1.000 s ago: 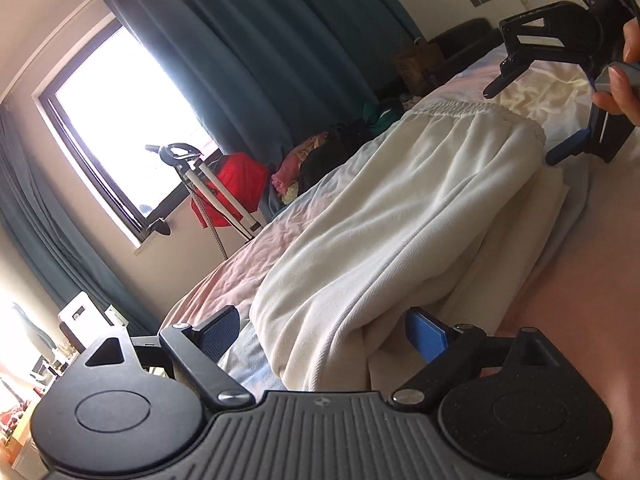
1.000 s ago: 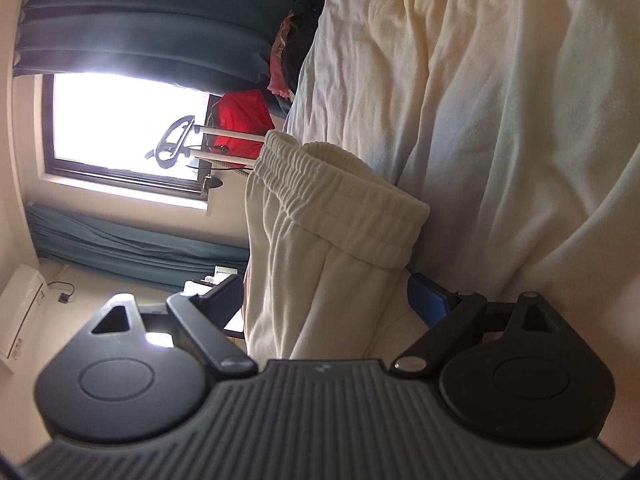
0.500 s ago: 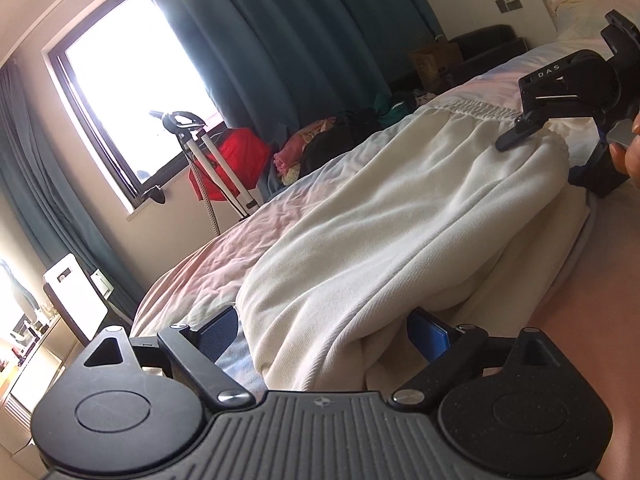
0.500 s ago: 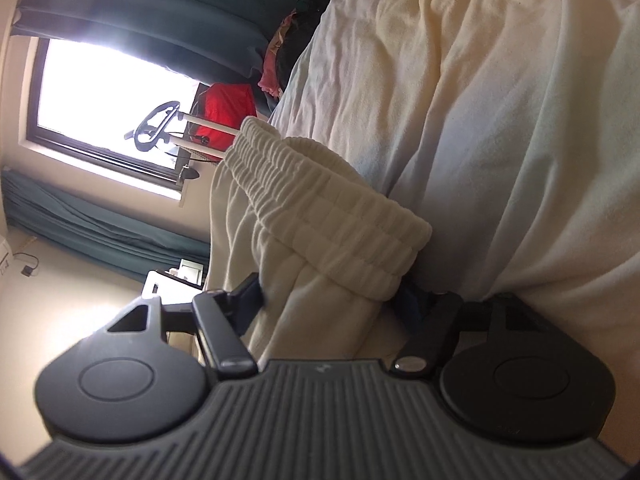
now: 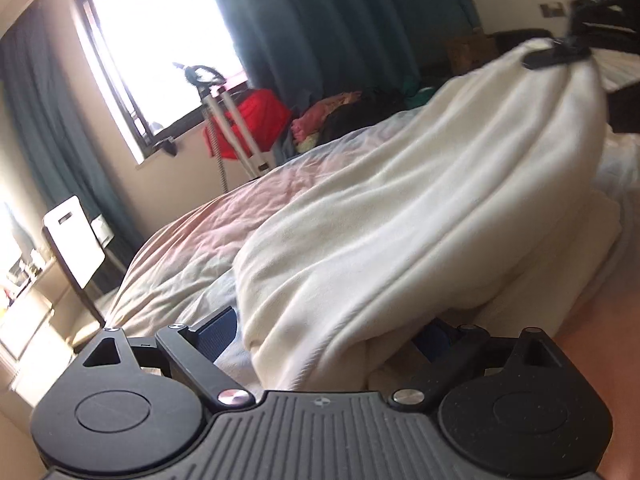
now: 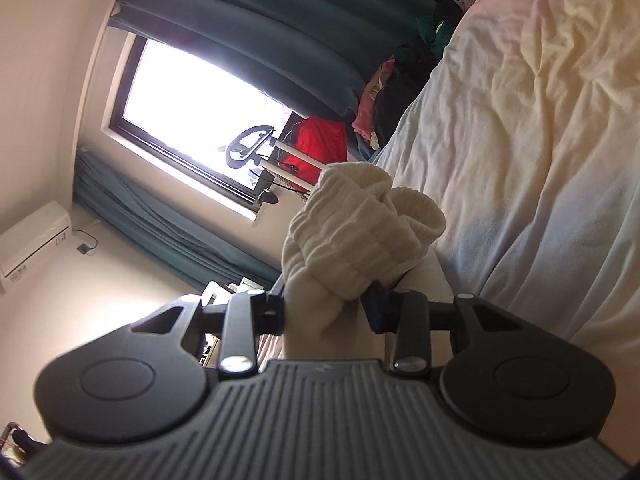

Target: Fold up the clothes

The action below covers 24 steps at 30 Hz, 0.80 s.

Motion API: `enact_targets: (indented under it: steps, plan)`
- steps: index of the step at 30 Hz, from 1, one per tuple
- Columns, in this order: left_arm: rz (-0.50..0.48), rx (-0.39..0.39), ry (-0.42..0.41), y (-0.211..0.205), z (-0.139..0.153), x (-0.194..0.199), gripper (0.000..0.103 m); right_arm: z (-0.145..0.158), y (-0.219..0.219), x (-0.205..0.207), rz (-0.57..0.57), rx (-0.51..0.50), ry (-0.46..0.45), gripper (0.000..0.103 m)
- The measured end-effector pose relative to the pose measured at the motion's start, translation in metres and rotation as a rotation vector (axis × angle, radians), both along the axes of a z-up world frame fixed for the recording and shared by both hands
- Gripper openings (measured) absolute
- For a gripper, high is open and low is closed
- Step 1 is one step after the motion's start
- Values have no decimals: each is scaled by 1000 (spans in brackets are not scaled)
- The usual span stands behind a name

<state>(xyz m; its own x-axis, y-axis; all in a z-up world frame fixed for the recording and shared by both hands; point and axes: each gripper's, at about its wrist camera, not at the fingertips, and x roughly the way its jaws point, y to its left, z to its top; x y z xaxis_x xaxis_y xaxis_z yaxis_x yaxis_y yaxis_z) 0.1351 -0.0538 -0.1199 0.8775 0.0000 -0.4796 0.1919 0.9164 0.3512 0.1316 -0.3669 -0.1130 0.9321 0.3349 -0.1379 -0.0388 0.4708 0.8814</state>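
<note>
Waistband [image 6: 352, 236] now lifted, bunched in closing right claw [image 6: 326, 312]; left claw [image 5: 332, 336] wide around hem.

A bright window [image 5: 160, 44] sits between dark teal curtains [image 5: 320, 20]. Below its sill stands a white stand [image 5: 236, 128] against a red bag [image 5: 256, 116]. Crumpled clothes [image 5: 340, 108] are heaped at the bed's [image 5: 192, 240] far edge. An air conditioner [image 6: 32, 236] hangs on the wall.

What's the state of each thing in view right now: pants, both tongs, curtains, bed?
white pants: bunched, waistband end lifted off the bed, leg end lying on it
right tongs: closing, pinching the waistband
left tongs: open, leg end between the fingers
curtains: drawn aside, window uncovered
bed sheet: wrinkled
</note>
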Motion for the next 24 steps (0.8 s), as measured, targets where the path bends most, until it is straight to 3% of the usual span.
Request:
enact_targets:
  steps: [3,6,11,15,17,18,24]
  plan:
    - [104,-158,36,26,12,5,97,-3,-1,10,-3,4,53,40]
    - [157,-239,70,41,18,2,97,-11,-2,13,5,11,110,44]
    - [257,-451,169,74,21,-2,97,-25,-4,13,10,34,187,51]
    - [316,-517,213,84,15,2,100,-30,-2,13,20,26,223,55]
    - [345,-540,236,88,12,4,103,-31,-2,14,10,10,242,68]
    - [352,-555,260,91,9,5,103,-32,-3,13,1,-2,251,69]
    - [380,-638,364,104,-3,11,103,-40,-1,15,14,-17,269,69]
